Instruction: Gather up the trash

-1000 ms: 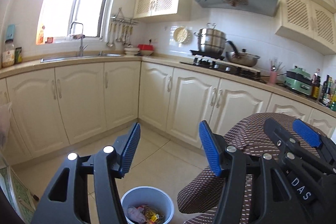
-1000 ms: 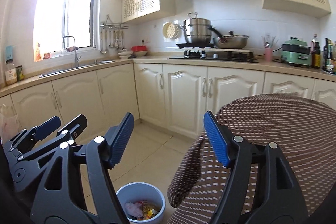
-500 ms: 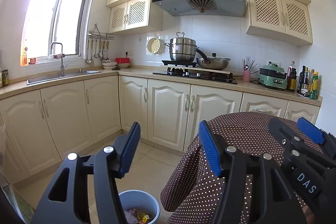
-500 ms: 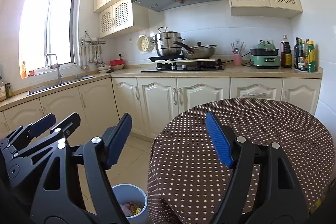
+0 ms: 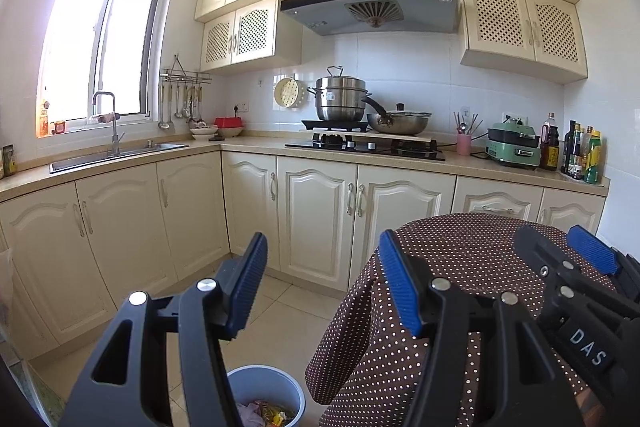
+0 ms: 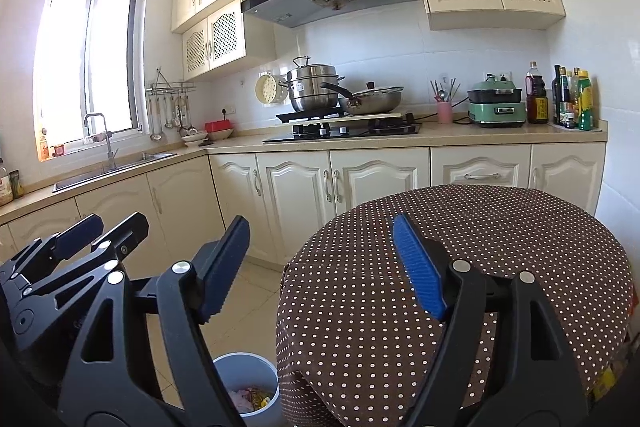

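Kitchen cabinets (image 5: 312,223) line two walls; a round table (image 6: 500,247) in a brown dotted cloth stands before them. On the floor by the table's left edge sits a trash bin (image 6: 256,371) holding wrappers. Left gripper (image 5: 320,283) and right gripper (image 6: 320,263) point nearly level, both spread and empty.

Blown-out window (image 5: 100,39) glare, fisheye-bent edges

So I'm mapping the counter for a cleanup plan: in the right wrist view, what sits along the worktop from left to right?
Sink tap → red box → steel steamer pot → frying pan → pink utensil cup → green cooker → bottles.
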Available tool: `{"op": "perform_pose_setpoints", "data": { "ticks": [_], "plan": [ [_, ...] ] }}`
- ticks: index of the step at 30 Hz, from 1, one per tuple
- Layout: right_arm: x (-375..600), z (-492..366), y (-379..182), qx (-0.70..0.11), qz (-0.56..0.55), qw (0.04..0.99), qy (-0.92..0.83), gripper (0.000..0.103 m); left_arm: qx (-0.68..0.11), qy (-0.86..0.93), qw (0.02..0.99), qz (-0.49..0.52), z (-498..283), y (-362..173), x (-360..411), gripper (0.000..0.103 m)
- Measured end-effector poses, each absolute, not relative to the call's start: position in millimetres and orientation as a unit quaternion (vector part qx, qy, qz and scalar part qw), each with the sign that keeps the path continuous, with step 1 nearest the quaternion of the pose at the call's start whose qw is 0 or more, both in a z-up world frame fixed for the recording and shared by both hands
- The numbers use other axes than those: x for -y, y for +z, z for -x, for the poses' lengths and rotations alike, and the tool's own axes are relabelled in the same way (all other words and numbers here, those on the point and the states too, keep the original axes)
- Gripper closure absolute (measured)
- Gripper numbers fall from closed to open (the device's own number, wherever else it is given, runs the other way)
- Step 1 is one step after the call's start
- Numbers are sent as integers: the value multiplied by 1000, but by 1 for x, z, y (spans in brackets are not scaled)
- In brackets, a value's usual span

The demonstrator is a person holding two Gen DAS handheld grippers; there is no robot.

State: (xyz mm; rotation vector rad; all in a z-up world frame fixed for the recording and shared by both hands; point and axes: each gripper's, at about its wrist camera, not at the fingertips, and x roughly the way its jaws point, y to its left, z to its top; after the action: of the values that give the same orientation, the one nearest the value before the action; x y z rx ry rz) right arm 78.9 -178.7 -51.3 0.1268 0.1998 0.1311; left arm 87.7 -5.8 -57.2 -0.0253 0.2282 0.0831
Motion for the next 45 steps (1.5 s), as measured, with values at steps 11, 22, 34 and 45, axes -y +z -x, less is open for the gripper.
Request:
{"op": "perform_pose_setpoints", "data": {
  "ticks": [11,22,34,45],
  "plan": [
    [169,-84,-53,-103,-58,990,72,29,-119,47,992,16,-92,-61,-4,45],
    [163,-88,-56,-107,-54,990,72,28,-125,47,991,18,-95,-64,-12,45],
    [160,-88,-58,-109,-52,990,72,28,-128,46,991,20,-97,-68,-16,45],
    [159,-89,-60,-113,-53,990,71,27,-130,47,990,20,-98,-71,-18,45]
  ]
}}
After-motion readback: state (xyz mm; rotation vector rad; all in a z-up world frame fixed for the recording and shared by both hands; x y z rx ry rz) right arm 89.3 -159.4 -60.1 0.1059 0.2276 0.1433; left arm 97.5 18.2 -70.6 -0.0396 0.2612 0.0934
